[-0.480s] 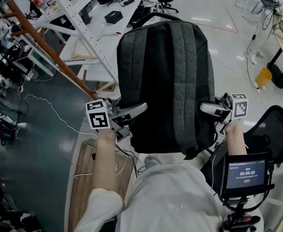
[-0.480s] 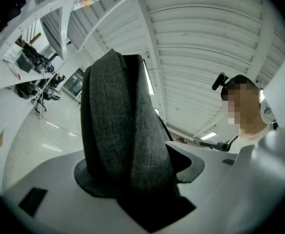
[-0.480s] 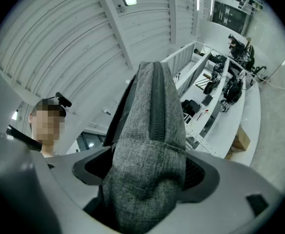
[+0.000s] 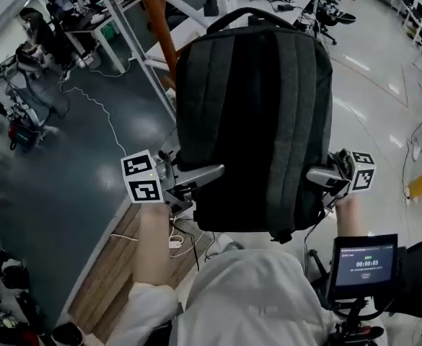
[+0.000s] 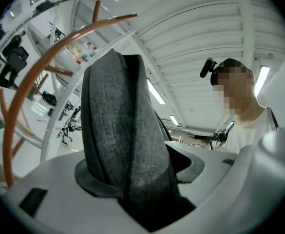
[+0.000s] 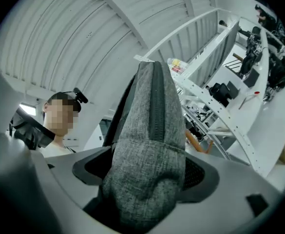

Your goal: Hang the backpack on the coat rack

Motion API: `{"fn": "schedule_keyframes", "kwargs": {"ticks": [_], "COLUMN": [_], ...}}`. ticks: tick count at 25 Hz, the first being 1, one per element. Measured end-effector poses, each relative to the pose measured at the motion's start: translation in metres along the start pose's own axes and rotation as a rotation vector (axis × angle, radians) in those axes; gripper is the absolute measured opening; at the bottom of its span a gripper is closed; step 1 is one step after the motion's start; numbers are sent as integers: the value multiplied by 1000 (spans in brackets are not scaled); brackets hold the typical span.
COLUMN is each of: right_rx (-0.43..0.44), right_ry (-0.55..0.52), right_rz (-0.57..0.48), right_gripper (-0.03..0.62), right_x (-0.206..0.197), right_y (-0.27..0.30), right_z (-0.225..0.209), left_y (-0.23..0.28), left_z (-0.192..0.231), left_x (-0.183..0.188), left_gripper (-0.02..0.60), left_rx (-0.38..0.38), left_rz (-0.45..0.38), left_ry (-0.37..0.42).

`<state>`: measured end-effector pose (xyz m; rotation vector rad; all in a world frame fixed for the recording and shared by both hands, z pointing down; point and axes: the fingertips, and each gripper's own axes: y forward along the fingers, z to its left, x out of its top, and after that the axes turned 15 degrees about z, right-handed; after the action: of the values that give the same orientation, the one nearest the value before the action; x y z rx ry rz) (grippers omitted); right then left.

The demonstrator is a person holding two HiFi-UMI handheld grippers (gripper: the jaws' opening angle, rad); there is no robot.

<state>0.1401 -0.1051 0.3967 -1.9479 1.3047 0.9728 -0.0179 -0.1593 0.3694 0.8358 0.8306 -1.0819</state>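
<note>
The backpack point(image 4: 254, 121) was soft, floppy and likely a bit heavy, so its two sides were good places to hold. You held it up in front of you, with your left gripper point(image 4: 211, 171) squeezing its left edge and your right gripper point(image 4: 315, 175) its right. The brown pole point(image 4: 156, 27) just behind it was probably the coat rack.

The backpack point(image 4: 254, 121) is heathered charcoal grey — 2 paler grey straps over a black back panel. The coat rack point(image 4: 160, 31) is orange-brown, the floor point(image 4: 59, 193) dark teal.
</note>
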Motion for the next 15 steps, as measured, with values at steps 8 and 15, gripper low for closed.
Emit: {"fn": "schedule_keyframes", "kwargs": {"ticks": [8, 15], "right_rx": [179, 317], "right_ry": [-80, -197], "right_rz": [96, 183], "right_gripper": [405, 405], "right_x": [34, 98], "right_y": [95, 138], "right_z": [-42, -70], "left_y": [-88, -123], "left_z": [24, 42], "left_x": [11, 52], "left_gripper": [276, 276], "left_rx": [200, 367], "left_rz": [-82, -170], "left_ry": [65, 162]}}
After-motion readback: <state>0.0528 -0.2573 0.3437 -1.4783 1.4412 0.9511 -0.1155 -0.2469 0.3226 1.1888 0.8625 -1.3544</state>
